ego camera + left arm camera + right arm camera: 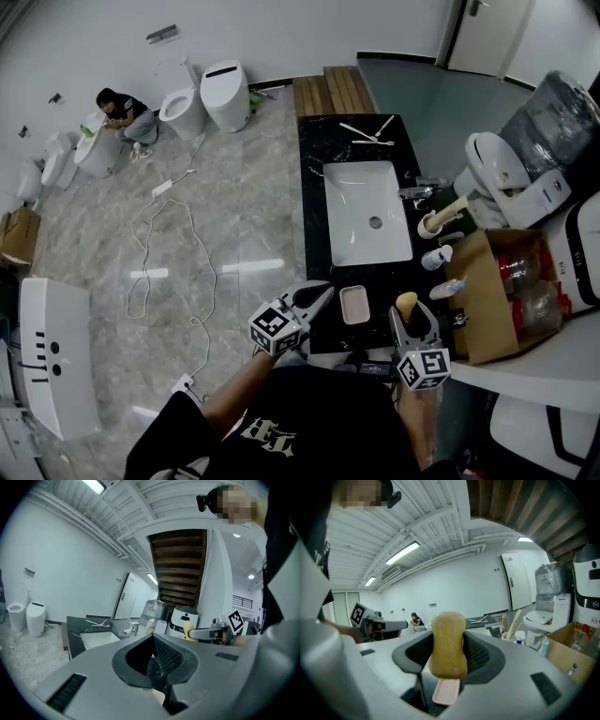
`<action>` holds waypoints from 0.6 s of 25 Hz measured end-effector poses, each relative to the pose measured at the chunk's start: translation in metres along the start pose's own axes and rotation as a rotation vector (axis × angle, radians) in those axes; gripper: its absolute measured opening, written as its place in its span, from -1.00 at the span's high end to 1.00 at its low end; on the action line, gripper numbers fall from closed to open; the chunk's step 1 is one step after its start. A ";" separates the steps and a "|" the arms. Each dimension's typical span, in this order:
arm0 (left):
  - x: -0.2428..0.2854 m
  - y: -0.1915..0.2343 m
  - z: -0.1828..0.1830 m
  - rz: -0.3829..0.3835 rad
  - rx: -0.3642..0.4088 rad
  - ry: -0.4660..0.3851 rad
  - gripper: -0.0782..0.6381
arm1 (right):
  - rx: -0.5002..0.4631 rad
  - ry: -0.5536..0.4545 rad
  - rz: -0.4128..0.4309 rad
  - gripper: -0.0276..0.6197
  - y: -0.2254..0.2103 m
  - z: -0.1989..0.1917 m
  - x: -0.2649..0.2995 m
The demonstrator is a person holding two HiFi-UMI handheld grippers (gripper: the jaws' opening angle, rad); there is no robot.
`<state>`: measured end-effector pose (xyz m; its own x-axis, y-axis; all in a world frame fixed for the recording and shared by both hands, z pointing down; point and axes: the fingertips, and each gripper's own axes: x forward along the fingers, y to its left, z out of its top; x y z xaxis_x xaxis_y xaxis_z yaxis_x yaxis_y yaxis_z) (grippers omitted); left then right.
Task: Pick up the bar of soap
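The bar of soap (448,644), yellow-brown and oblong, stands upright between the jaws of my right gripper (448,665), which is shut on it. In the head view the soap (406,302) and right gripper (410,315) hover over the front right corner of the black counter (314,216). An empty pink soap dish (354,305) lies just left of them; the same soap dish (446,692) appears under the bar. My left gripper (319,296) hangs at the counter's front left edge; its jaws (157,670) meet, with nothing between them.
A white sink (366,211) is set in the counter, with toothbrushes (370,131) behind it and a faucet (417,192) at its right. A cup (439,219), small bottles (437,256) and a cardboard box (502,291) stand to the right. Toilets (225,94), a cable and a crouching person (127,112) are on the floor.
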<state>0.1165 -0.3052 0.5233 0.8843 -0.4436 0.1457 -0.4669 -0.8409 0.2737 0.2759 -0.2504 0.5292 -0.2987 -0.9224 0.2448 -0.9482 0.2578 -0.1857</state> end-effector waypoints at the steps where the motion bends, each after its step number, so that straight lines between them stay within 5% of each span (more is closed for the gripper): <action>1: 0.000 0.000 0.001 -0.001 -0.001 0.000 0.76 | 0.000 -0.001 -0.001 0.29 0.000 0.000 -0.001; 15: -0.008 -0.003 -0.003 -0.003 -0.001 0.009 0.76 | -0.019 -0.013 0.024 0.29 0.011 0.001 -0.007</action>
<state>0.1106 -0.2982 0.5242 0.8855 -0.4387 0.1532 -0.4646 -0.8419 0.2747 0.2680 -0.2414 0.5250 -0.3197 -0.9196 0.2283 -0.9428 0.2848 -0.1733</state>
